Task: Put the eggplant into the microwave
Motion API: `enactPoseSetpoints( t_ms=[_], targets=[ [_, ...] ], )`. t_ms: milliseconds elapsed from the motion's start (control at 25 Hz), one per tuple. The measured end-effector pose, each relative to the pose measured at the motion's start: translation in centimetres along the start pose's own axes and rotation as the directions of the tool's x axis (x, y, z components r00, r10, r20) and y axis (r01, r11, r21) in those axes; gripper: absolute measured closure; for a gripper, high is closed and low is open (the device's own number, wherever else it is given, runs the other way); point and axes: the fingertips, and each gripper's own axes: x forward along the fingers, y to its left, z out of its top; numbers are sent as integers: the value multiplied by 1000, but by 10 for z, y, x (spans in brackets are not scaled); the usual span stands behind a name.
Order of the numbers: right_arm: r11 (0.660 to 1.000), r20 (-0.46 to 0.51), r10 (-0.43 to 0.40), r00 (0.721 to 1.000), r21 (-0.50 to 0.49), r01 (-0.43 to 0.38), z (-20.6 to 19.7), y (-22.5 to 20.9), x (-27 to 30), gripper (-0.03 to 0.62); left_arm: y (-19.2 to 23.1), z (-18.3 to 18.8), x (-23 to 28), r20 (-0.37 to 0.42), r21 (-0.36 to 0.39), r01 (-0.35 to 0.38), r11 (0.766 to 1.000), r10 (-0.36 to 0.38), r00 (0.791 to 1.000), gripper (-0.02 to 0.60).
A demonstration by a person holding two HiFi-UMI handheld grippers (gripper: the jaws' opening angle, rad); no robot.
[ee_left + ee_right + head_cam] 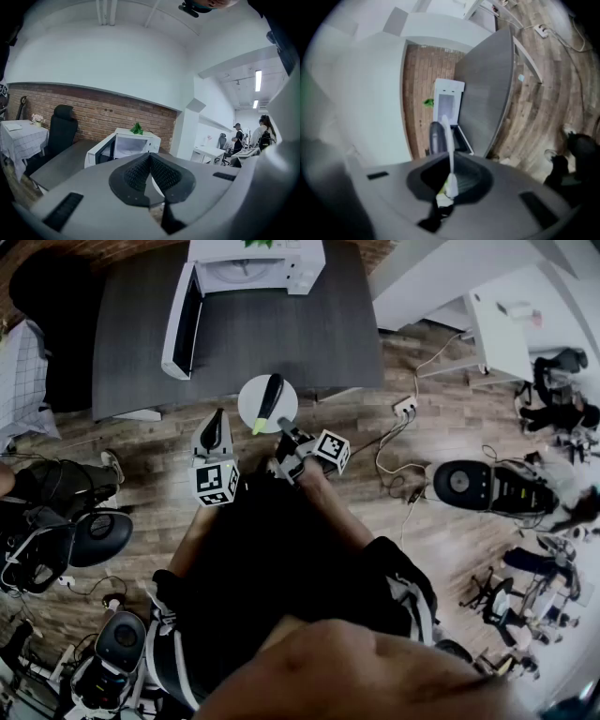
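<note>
In the head view, a white microwave (255, 268) is seen at the far end of the grey tabletop (272, 329), its door (183, 329) swung open. A white plate (251, 407) is located over the tabletop's near edge, and the eggplant (270, 395) lies on it, green stem end nearest the person. The plate's rim is gripped by the right gripper (284, 429); the left gripper (217, 418) is positioned just beside the plate. In the left gripper view, the jaws are seen pressed together with nothing between them. In the right gripper view, the jaws are clamped on the plate's rim, with the eggplant resting against the plate's face.
</note>
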Motion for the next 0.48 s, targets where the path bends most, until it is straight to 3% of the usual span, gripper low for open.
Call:
enactPoseSetpoints(
  t_ms=[480],
  targets=[
    [1000,-2,0,1000,-11,0,4,1,-4,556,-6,-1,3,1,-5,5,1000,-5,1000,546]
  ],
)
